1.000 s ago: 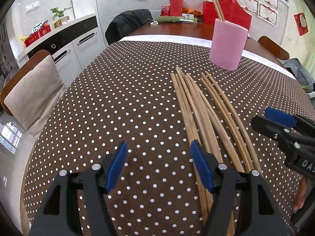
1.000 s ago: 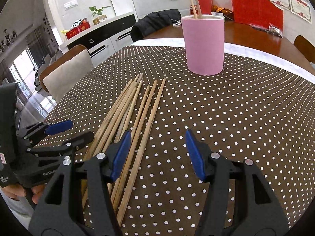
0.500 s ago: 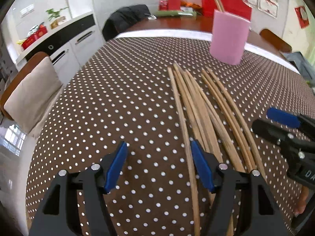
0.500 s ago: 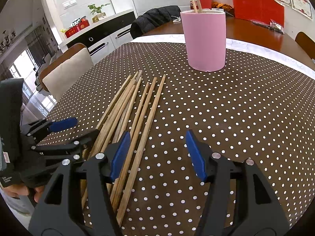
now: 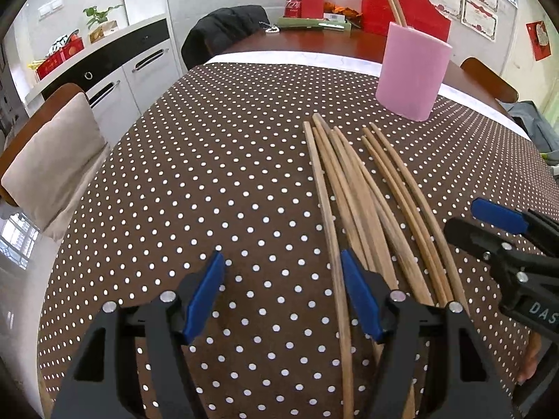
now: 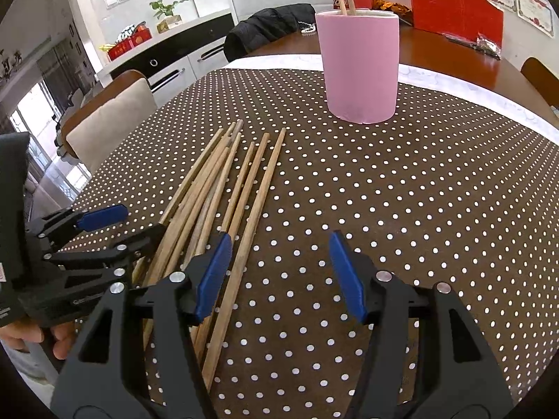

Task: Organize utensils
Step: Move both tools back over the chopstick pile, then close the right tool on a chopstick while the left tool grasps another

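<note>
Several wooden chopsticks lie side by side on the brown polka-dot tablecloth; they also show in the right wrist view. A pink cylindrical holder with two chopsticks standing in it is upright beyond them, also in the right wrist view. My left gripper is open and empty, low over the cloth, with the leftmost chopstick between its fingers near the right one. My right gripper is open and empty, just right of the chopsticks' near ends.
A chair with a beige cushion stands at the table's left edge. White cabinets line the left wall. A dark jacket on a chair and red bags are at the far end.
My left gripper has shifted right and lower, so the leftmost chopstick now lies between its fingers. My right gripper has moved forward and lower toward the chopsticks.
</note>
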Action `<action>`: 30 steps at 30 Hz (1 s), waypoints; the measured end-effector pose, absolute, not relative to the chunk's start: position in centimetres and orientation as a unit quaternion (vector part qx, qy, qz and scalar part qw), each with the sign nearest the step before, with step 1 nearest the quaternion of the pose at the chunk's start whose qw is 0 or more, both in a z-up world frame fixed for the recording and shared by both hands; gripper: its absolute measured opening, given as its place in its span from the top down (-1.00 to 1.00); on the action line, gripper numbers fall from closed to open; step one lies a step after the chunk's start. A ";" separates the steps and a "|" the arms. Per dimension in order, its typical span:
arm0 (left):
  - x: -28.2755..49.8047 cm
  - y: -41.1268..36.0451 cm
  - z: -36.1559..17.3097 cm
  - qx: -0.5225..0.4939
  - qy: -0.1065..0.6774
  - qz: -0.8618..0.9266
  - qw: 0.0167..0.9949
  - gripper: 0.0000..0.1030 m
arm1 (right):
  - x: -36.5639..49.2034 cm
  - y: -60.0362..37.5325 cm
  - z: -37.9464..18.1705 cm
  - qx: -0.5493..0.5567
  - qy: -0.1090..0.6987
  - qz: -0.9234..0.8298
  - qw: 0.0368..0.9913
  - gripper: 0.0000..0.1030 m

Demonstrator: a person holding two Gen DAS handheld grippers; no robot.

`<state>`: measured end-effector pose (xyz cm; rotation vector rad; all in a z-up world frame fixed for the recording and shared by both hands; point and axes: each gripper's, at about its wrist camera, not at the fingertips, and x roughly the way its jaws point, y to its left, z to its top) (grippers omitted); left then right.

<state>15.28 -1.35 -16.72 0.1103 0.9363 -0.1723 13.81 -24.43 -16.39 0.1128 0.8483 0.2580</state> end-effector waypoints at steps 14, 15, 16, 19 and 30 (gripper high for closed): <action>16.0 -1.3 -16.6 0.060 0.452 -0.094 0.885 -0.32 | 15.6 -21.7 -16.7 -0.031 0.435 0.080 0.896 -0.13; 16.3 -1.4 -16.6 0.062 0.454 -0.096 0.884 -0.32 | 15.8 -21.6 -16.7 -0.034 0.437 0.080 0.895 -0.13; 16.5 -1.5 -16.6 0.063 0.456 -0.098 0.882 -0.32 | 16.2 -21.5 -16.6 -0.034 0.445 0.082 0.891 -0.13; 17.5 -1.8 -16.5 0.072 0.469 -0.105 0.874 -0.32 | 17.4 -21.4 -16.4 -0.042 0.469 0.095 0.877 -0.13; 20.1 -3.3 -15.7 0.087 0.511 -0.140 0.843 0.30 | 21.8 -20.2 -15.3 -0.071 0.556 0.133 0.818 0.64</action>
